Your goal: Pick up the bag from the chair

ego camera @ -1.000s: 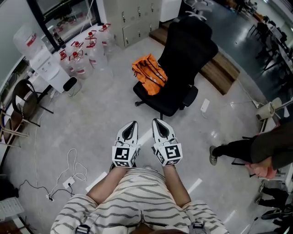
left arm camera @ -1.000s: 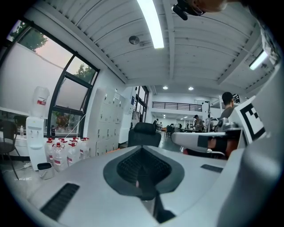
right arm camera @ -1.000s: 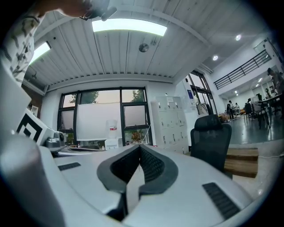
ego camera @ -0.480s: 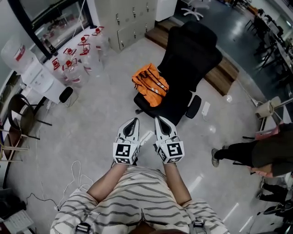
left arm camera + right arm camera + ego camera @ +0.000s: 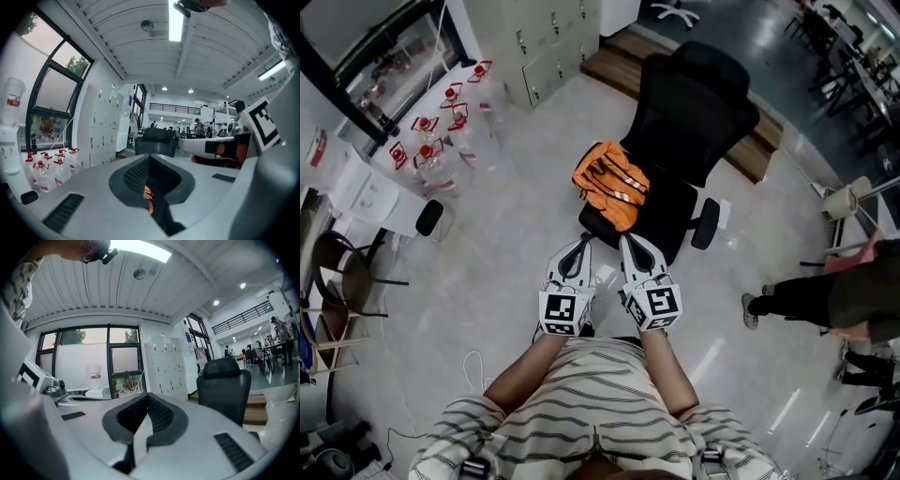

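An orange bag (image 5: pixel 611 183) with pale reflective stripes lies on the seat of a black office chair (image 5: pixel 698 108), at the seat's left front part. My left gripper (image 5: pixel 580 246) and right gripper (image 5: pixel 629 246) are held side by side just short of the seat's front edge, pointing at the chair, both shut and empty. In the left gripper view a sliver of the orange bag (image 5: pixel 147 196) shows behind the shut left gripper (image 5: pixel 150 157), with the chair back (image 5: pixel 157 139) beyond. The right gripper (image 5: pixel 147 397) faces the chair back (image 5: pixel 224 385), and the bag is hidden there.
Several water bottles with red caps (image 5: pixel 441 136) stand on the floor at the left by pale lockers (image 5: pixel 539 52). A wooden platform (image 5: pixel 623 66) runs behind the chair. A person (image 5: pixel 825 300) stands at the right. A dark chair (image 5: pixel 337 272) and a white cable (image 5: pixel 478 366) lie at left.
Both grippers have moved forward together toward the chair. The chair and the bag now sit closer to the fingertips and lower in the head view. Both pairs of jaws stayed shut.
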Motion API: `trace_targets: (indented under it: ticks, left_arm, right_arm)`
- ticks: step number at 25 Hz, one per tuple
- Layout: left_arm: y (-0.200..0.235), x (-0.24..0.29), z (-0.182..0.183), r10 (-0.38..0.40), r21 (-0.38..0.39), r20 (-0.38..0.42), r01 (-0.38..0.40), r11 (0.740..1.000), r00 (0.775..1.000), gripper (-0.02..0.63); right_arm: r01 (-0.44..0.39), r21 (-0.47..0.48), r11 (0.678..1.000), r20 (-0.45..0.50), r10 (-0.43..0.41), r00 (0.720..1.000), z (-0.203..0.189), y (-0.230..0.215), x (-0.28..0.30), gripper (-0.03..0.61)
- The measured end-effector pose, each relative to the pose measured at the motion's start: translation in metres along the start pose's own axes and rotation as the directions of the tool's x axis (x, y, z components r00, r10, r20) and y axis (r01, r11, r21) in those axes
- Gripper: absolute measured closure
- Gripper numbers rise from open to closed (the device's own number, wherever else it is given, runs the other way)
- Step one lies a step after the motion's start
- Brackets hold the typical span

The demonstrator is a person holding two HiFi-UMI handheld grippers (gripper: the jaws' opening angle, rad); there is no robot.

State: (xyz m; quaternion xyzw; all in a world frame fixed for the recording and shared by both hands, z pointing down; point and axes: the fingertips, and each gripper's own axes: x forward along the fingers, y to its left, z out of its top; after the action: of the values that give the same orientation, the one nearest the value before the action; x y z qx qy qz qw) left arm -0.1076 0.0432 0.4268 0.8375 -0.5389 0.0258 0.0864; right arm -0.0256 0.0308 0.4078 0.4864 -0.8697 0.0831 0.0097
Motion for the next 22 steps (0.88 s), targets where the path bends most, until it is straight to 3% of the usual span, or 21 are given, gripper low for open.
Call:
trace_targets:
  ticks: [12,22]
  left_arm:
    - [0.038,0.04,-0.007,-0.05,-0.029,-0.041,0.049,0.998,0.998,0.591]
    - [0.036,0.086,-0.016,-0.057,-0.023,-0.085,0.055,0.998,0.995,0.591]
  right_arm:
    - [0.071,0.044,0.997,-0.017,-0.07,0.997,-0.005,-0.011,0.045,0.56]
    - [0.08,0.067,0.995,-0.015,-0.079,0.997,-0.01,-0.049,0.065,0.56]
